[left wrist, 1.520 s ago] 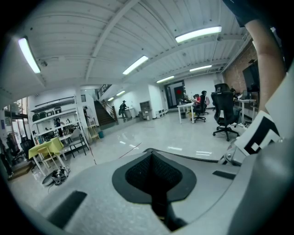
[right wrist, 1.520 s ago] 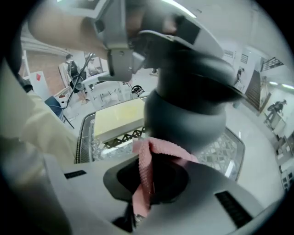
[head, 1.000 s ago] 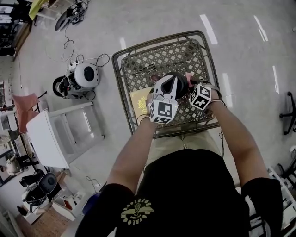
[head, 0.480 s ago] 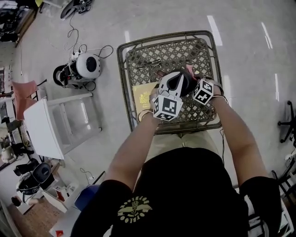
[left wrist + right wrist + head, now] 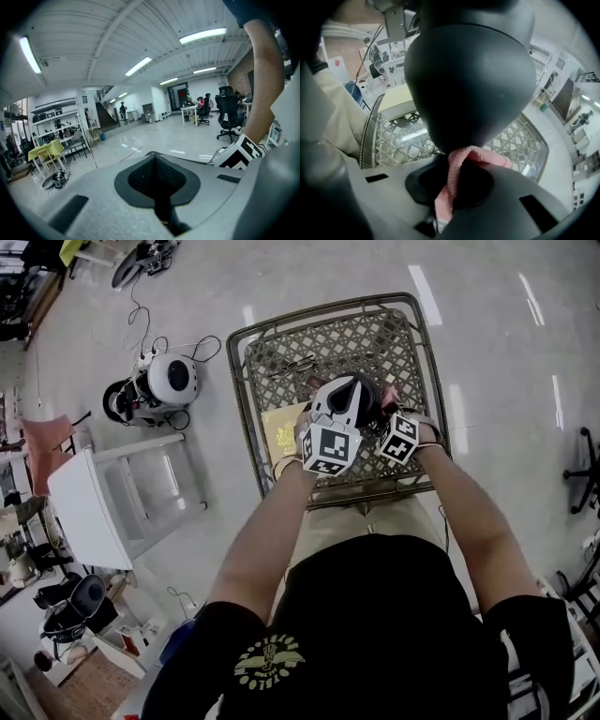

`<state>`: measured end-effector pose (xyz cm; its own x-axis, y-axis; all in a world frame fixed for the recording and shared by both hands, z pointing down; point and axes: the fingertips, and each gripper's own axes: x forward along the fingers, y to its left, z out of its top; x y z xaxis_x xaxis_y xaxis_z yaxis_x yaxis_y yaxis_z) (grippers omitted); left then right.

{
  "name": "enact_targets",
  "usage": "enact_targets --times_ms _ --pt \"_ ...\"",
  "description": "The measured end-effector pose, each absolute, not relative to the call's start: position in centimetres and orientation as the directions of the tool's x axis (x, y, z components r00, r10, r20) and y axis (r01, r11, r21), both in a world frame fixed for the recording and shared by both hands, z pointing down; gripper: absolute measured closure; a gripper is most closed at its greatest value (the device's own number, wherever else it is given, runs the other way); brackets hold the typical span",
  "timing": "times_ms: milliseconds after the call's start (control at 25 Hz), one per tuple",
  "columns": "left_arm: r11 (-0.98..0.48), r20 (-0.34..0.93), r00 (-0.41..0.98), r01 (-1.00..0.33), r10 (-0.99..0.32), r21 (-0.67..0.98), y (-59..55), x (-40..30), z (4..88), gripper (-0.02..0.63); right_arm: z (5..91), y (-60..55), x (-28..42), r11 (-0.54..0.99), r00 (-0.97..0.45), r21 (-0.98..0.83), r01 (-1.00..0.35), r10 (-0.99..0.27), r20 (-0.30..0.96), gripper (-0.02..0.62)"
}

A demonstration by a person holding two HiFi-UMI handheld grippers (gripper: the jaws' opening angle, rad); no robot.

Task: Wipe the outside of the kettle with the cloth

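Right gripper view: the right gripper (image 5: 443, 211) has its fingers pinching the pink cloth (image 5: 454, 176), which touches the dark kettle (image 5: 468, 70) at 12 o'clock, over the lattice table (image 5: 401, 136). The left gripper (image 5: 165, 211) has its fingers pressed together, empty.

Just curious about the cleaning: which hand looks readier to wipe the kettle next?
Right: the right tongs pinch the pink cloth against the kettle; the left tongs show no cloth.
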<state>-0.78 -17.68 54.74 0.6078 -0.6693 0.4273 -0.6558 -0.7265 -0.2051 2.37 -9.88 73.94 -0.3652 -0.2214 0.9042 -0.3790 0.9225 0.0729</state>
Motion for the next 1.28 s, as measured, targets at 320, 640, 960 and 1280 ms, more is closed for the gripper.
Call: enact_targets --times_ms 320,640,960,1280 --pt "-0.728 0.431 0.608 -0.657 -0.666 -0.198 -17.7 -0.8 54.9 0.601 73.3 -5.7 -1.7 0.927 -0.449 -0.004 -0.375 -0.178 0.876 0.574" --pt "-0.727 0.434 0.608 -0.66 -0.665 -0.19 -17.5 -0.9 55.1 0.601 71.6 -3.8 -5.9 0.948 -0.52 -0.017 -0.318 -0.159 0.839 0.574" --pt "-0.734 0.438 0.613 -0.653 -0.658 -0.188 -17.6 -0.7 54.9 0.601 72.5 -5.9 -1.4 0.909 -0.454 0.006 -0.418 -0.214 0.865 0.573" --pt "-0.742 0.454 0.618 -0.651 -0.641 -0.161 -17.5 -0.8 55.0 0.601 71.9 -8.2 2.5 0.851 -0.421 0.021 -0.524 -0.28 0.863 0.573"
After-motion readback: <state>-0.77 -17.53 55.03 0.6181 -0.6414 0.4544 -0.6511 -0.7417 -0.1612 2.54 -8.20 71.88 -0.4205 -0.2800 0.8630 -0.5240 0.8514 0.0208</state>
